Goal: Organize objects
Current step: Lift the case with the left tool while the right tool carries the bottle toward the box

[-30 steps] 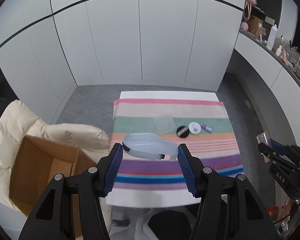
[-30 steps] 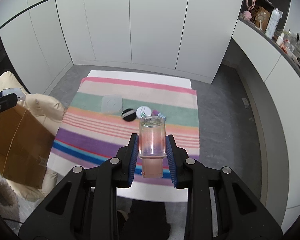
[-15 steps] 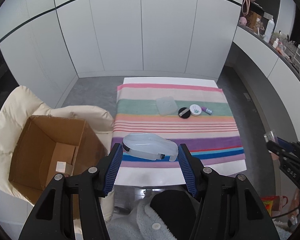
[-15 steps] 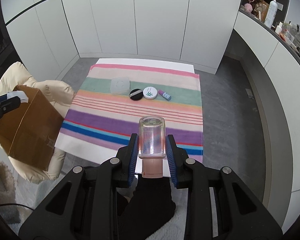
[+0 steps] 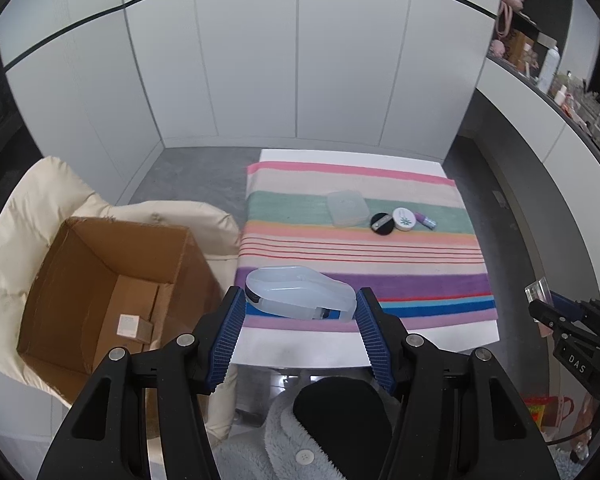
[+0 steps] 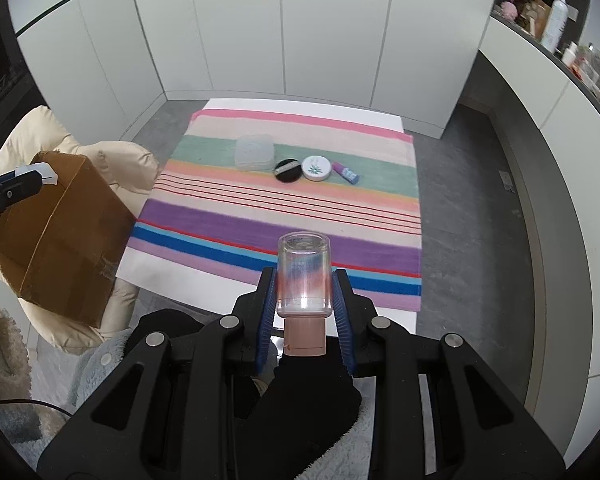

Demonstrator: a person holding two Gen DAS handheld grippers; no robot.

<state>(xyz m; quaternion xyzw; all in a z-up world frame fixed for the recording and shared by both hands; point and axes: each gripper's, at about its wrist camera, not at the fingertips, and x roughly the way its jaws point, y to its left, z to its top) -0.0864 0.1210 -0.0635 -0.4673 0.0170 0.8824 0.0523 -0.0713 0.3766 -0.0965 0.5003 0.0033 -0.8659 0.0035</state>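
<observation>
My left gripper (image 5: 300,300) is shut on a translucent plastic case (image 5: 298,292), held in the air over the near edge of the striped table, to the right of an open cardboard box (image 5: 100,304). My right gripper (image 6: 304,284) is shut on a clear bottle (image 6: 303,276) with a tan cap (image 6: 303,338), also held above the table's near edge. On the striped cloth (image 6: 292,208) farther back lie a frosted square box (image 6: 254,152), a black round puff (image 6: 287,170), a white round tin (image 6: 317,168) and a small purple tube (image 6: 346,172).
The cardboard box (image 6: 56,236) rests on a cream padded chair (image 5: 40,200) left of the table, with a small carton (image 5: 134,328) inside. White cabinet doors stand behind. A counter (image 5: 560,120) with bottles runs along the right. A person's fleece sleeve (image 5: 300,452) is below.
Both grippers have drawn back from the table with their objects still held, so the table looks smaller and farther. The cardboard box has come fully into the left wrist view.
</observation>
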